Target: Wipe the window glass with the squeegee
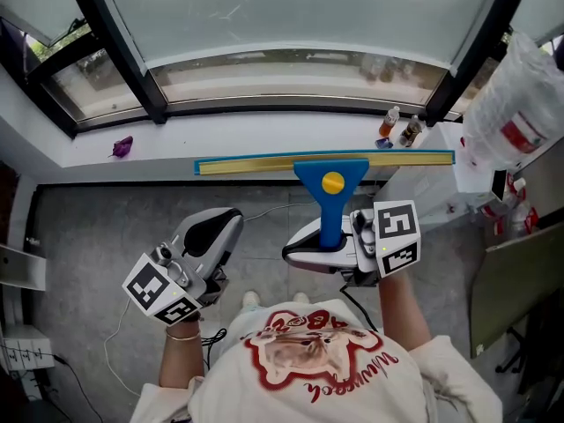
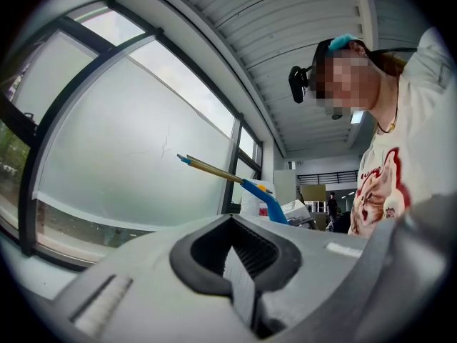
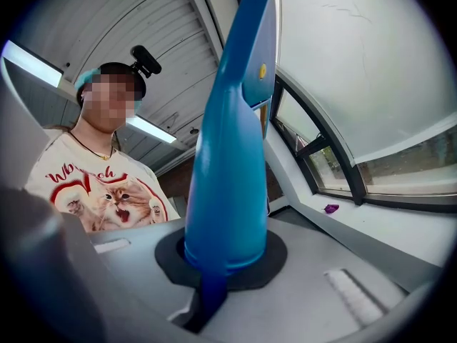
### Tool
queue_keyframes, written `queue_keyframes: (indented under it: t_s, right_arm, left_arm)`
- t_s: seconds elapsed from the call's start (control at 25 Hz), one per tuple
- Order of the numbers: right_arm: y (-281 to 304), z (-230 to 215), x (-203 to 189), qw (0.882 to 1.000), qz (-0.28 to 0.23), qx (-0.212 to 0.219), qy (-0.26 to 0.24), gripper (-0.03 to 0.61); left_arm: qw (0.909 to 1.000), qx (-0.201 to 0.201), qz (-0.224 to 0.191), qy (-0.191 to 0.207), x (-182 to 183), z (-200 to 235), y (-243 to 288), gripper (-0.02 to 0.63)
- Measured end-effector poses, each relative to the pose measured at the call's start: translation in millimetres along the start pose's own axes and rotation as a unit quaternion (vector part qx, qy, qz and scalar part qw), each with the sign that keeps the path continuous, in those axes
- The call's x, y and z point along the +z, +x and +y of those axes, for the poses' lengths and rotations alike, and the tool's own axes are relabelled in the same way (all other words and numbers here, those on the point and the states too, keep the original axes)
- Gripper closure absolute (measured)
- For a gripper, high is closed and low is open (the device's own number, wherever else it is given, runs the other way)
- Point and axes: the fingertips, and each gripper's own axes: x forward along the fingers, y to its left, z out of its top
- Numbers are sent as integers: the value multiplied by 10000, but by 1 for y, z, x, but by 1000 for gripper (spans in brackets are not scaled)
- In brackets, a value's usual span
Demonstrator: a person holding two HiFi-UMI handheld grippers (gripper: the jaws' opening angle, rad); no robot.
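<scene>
Blue plastic squeegee with long yellow-edged blade, frame centre: judged light, stiff, handle smooth, maybe slippery. Handle base clamped narrowly by right gripper; hold judged well placed. Left gripper, lower left: jaws together, empty.

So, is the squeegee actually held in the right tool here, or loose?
Held. The right tool is shut on the squeegee: its blue handle stands between the jaws, which close against it on both sides.

Squeegee handle end hidden inside right hand-held gripper, purple scrap on sill too small to identify
</scene>
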Motion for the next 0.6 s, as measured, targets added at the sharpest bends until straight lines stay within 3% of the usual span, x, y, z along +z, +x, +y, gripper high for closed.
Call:
queue_keyframes:
  t_s: [0.6]
  right_arm:
    - [-33, -26, 3, 9999, 166, -38, -19, 551]
  left_arm:
    - [9999, 164, 18, 7, -9, 4, 31, 614]
